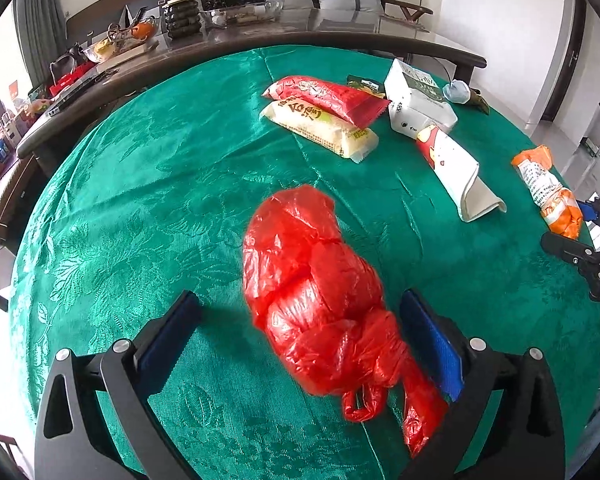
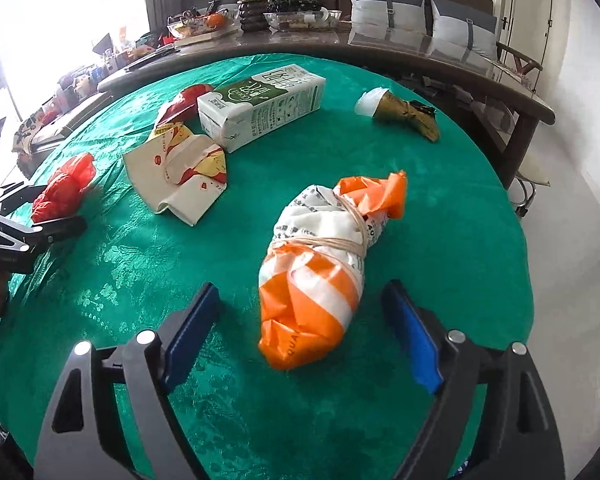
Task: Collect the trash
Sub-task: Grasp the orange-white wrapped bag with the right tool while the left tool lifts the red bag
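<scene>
Straddling a knotted red bag (image 1: pixel 316 300), the left gripper (image 1: pixel 300 336) stands with its jaws wide and its blue pads clear on both sides; the bag lies on the green tablecloth (image 1: pixel 140 200) with its long axis running away from the camera and slightly leftward, its tied handles nearest the gripper's right pad. Whether that pad brushes the handle tail I cannot tell, since the bag is blurred there. The right gripper (image 2: pixel 302 328) is likewise wide, and the orange-and-white bundle (image 2: pixel 320 276) tied with string lies between its pads without touching them, long axis pointing away and to the right. Each hand is nearest its own bag, so closing across the short width looks like the natural grab. The milk carton (image 2: pixel 264 104), paper wrapper (image 2: pixel 180 176) and snack packets (image 1: pixel 324 116) lie farther back, well apart from both grippers.
</scene>
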Tool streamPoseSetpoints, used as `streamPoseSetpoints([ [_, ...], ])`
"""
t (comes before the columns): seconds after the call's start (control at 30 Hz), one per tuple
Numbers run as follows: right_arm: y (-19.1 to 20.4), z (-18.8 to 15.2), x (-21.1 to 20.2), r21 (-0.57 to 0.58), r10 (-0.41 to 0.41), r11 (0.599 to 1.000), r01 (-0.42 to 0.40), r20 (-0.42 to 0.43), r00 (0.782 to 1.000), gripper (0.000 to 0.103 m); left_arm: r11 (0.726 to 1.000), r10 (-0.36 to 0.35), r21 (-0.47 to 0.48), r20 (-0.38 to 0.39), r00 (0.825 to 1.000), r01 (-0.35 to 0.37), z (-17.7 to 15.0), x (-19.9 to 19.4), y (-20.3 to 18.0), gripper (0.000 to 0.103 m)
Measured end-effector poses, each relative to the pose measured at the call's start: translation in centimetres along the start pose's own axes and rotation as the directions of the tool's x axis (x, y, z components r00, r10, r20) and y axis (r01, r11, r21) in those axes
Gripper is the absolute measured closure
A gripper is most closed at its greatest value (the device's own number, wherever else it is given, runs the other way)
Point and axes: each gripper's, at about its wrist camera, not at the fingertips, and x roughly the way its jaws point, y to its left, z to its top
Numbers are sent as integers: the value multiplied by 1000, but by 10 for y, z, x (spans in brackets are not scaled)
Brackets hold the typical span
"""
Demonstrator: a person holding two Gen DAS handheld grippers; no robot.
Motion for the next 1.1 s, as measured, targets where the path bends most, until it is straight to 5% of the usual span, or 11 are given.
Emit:
streamPoseSetpoints([
  [0.47,-4,4,-2,8,29,1000,-29,-36,999,20,1000,3,-4,-2,1000,-3,-14,-11,5,4],
  [0.6,-25,16,-23,135,107,986,-103,-22,994,20,999,-40,6,-10,999,40,-21,-20,6,5],
  [0.8,-17,28,-19,133,99,987,-94,-36,994,20,987,-135,-81,32,990,137,-5,-29,17,5],
  [0.93,-10,35,-5,126,54,991,-45,-70,996,20,993,-95,-73,-26,995,93,7,-12,13,5],
  [1.03,-11,36,5,126,2,992,13,-118,993,34,996,-80,-46,-39,996,79,8,-9,8,9],
  [1.1,-16,35,6,137,20,991,-1,-138,990,60,995,-93,-48,-52,994,91,8,-9,9,21],
])
